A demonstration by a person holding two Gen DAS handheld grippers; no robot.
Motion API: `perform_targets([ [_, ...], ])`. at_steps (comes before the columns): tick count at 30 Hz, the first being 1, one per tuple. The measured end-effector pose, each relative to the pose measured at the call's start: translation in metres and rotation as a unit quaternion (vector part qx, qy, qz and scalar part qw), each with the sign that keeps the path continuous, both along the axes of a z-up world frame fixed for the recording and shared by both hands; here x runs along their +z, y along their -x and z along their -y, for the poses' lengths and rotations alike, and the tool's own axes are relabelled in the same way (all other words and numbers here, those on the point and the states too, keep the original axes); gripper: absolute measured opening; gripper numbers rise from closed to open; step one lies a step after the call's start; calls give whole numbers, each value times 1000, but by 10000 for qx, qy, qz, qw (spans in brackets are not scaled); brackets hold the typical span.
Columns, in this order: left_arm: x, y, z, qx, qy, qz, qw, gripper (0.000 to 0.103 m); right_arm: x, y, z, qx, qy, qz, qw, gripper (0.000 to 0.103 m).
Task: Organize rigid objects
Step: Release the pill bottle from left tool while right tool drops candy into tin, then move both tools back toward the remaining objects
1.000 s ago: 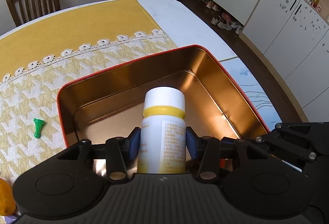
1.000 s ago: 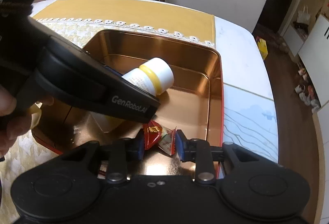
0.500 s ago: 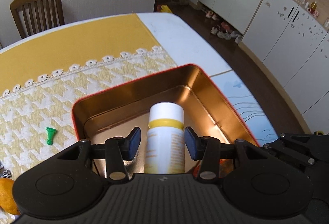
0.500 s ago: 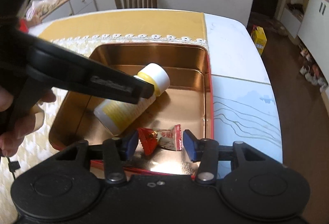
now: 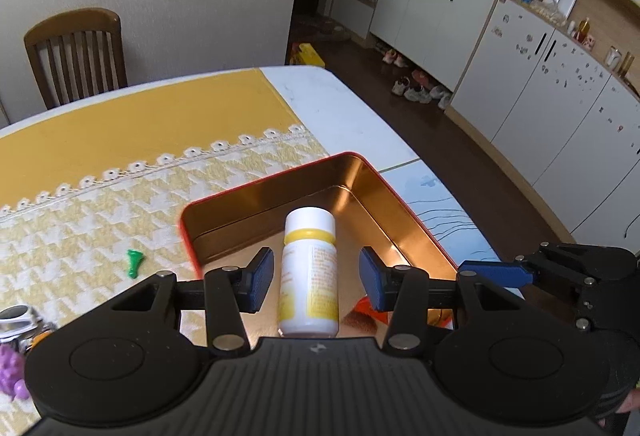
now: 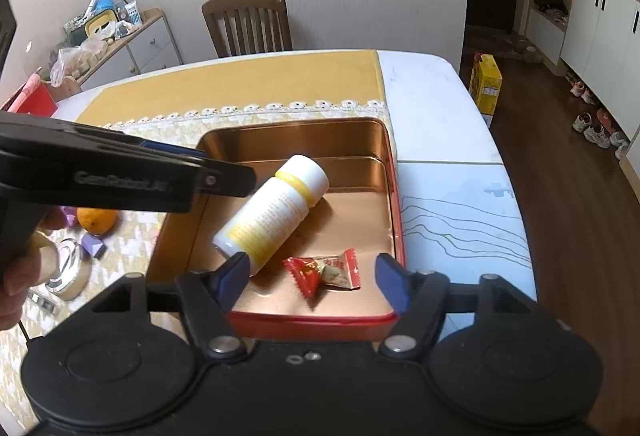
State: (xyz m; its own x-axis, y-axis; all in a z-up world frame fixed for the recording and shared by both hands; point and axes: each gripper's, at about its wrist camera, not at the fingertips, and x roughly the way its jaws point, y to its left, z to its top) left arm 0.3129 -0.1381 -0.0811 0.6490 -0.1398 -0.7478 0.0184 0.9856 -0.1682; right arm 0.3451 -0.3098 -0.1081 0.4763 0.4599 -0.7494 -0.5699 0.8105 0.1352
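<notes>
now the left gripper (image 5: 316,278) is hovering released, pads clear of the white pill bottle (image 6: 272,213) lying in the red tin (image 6: 320,322); the right gripper (image 6: 314,276) is spreading wider above the loose candy (image 6: 326,272) resting inside.

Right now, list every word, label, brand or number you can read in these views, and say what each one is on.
"GenRobot.AI": blurred but legible, on the side of the left gripper.
Bottle: fine orange print on its label, too small to read.
Candy wrapper: printed marks, too small to read.
Yellow box on the floor: label blurred, unreadable.
Nothing else is legible.
</notes>
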Motion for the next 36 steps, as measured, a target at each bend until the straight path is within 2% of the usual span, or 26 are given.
perform_targets([
  [2,7,11,-4,-1,-8,118,9999,52,3,5,0,-19,-43,45,10000,75],
  [10,26,58,-21,77,-213,477,9986,52,20,35,-4,22,-59,418,9991,87],
  [12,29,70,-26,90,-203,542,9983,54,22,44,-6,53,-71,464,9989,90],
  [14,32,81,-32,148,-185,576,9981,62,24,52,-11,53,-67,488,9988,93],
  [20,38,114,-51,285,-95,694,9971,63,32,76,-24,138,-203,511,9984,99],
  [23,41,131,-63,365,-92,795,9961,68,37,88,-30,137,-304,560,9979,101],
  [28,44,156,-86,498,33,882,9949,69,42,104,-45,205,-419,572,9973,102],
  [32,43,174,-106,630,59,970,9933,79,43,117,-60,317,-441,664,9963,102],
  [36,39,189,-120,752,32,1066,9914,80,41,128,-74,402,-478,644,9960,103],
])
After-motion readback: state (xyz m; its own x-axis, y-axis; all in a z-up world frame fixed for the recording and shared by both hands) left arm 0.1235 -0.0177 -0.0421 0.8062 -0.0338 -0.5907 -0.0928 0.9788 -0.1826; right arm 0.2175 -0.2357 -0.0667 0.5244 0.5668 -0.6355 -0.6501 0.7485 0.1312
